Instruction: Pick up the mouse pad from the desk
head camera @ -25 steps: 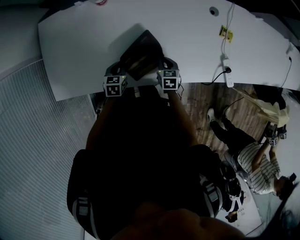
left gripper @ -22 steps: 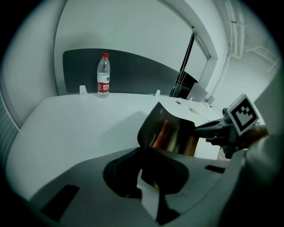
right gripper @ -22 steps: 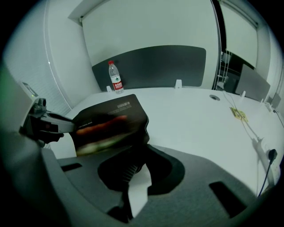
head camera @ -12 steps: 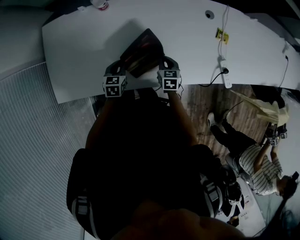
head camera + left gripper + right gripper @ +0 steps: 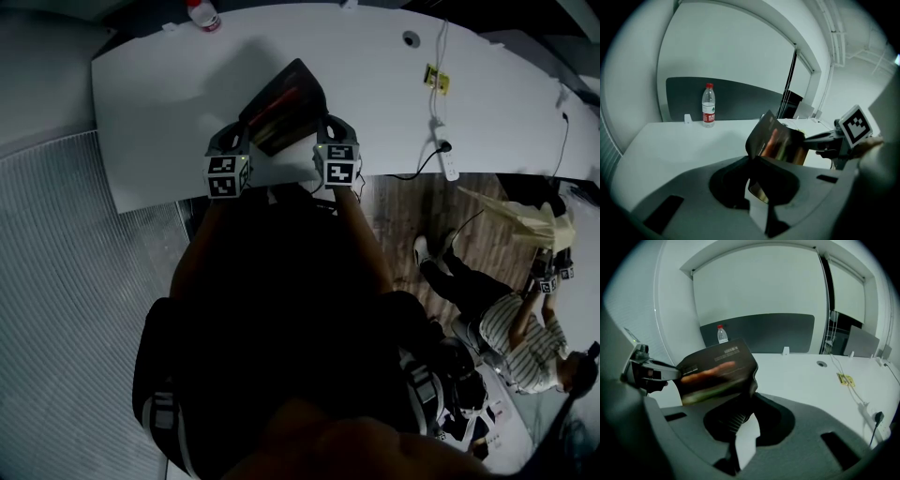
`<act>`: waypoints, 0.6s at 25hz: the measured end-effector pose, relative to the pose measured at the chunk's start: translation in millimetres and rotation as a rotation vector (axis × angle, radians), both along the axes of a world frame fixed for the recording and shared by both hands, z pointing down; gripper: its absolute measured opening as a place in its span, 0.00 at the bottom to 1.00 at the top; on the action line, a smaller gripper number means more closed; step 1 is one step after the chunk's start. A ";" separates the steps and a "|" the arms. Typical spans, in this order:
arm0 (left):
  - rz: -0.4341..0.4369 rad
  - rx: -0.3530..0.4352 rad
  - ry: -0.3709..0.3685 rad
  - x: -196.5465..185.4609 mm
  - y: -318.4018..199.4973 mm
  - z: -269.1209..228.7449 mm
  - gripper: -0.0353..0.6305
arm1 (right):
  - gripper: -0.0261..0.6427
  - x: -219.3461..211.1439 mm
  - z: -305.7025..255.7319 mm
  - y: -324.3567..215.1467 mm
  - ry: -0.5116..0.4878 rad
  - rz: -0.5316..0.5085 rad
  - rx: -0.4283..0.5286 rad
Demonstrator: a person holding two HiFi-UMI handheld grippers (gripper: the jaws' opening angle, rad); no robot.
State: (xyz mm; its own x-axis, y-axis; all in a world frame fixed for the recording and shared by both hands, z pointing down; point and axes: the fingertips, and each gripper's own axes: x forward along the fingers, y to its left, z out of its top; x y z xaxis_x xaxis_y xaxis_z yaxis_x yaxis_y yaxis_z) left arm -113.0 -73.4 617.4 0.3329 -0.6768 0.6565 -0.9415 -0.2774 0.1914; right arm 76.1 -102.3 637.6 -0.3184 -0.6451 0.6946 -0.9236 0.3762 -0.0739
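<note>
Mouse pad [image 5: 283, 105] hangs tilted above the desk's [image 5: 159, 84] near edge, long axis running gripper to gripper — left gripper [image 5: 238, 139] and right gripper [image 5: 324, 129] each pinched nearly closed on a near corner, neither nearer.

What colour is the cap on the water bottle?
Red cap on the bottle; clearest in the left gripper view.

- Office, by the looks of it: one long white desk [image 5: 375, 103] with a cable hole [image 5: 411, 38].
- Power strip [image 5: 450, 164] near its edge (cord plugged in).
- Dark divider panel [image 5: 778, 333] behind.
</note>
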 end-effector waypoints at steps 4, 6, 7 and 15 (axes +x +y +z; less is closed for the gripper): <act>0.008 0.042 -0.001 -0.7 -3.7 -17.8 0.10 | 0.08 -0.2 -13.4 -0.5 -0.006 0.008 0.034; 0.013 0.068 0.000 1.1 -4.1 -27.8 0.10 | 0.08 1.6 -21.5 0.4 -0.012 0.013 0.056; 0.015 0.080 0.000 2.2 -3.9 -33.3 0.10 | 0.08 2.8 -26.3 1.0 -0.016 0.017 0.068; 0.028 0.169 0.012 14.2 -9.0 -71.5 0.10 | 0.08 15.8 -63.8 -1.2 -0.052 0.046 0.162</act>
